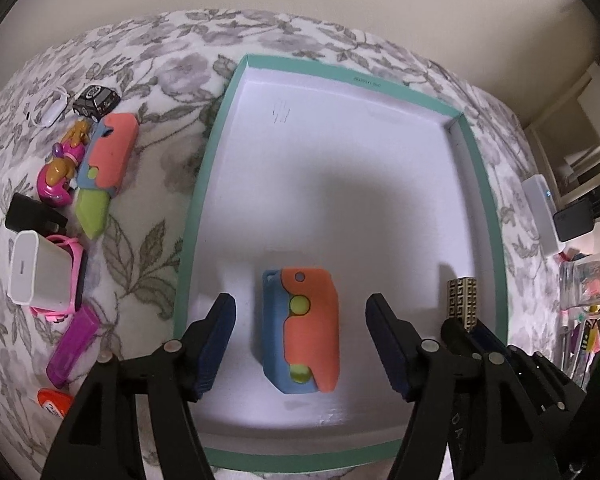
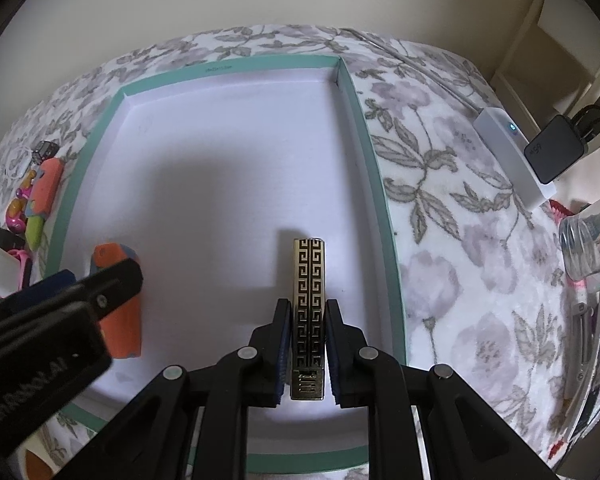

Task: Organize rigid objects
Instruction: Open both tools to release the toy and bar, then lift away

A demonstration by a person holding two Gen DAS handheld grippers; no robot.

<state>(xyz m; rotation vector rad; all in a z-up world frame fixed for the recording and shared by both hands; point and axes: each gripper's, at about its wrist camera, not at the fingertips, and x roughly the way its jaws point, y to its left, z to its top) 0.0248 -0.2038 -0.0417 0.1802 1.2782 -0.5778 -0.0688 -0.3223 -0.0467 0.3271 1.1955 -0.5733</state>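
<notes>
Right gripper (image 2: 308, 344): clamped on lighter (image 2: 309, 312), pads against both long flat sides, low over near right part of tray (image 2: 380, 184). Whether lighter base touches tray floor: cannot tell. Judged metal-cased, stiff, fairly heavy for its size, smooth enough to slip; grip across flat sides near mid-length appears sound. Finish gold with black key-pattern fretwork, plain banded section at near end.

Left gripper (image 1: 300, 344): jaws wide apart, holding nothing, straddling toy knife (image 1: 302, 328) lying flat on tray floor. Judged light, rigid plastic, not fragile; best taken across its long edges. Orange shell over blue body, green buttons, blade tucked in.

Tray: shallow, white inside, teal rim, resting on flowered cloth (image 1: 140, 248).

Beyond tray, left: white charger (image 1: 40, 276), purple case (image 1: 74, 344), second toy knife (image 1: 104, 168) with green blade out, black toy car (image 1: 96, 100). Not yet sorted.
</notes>
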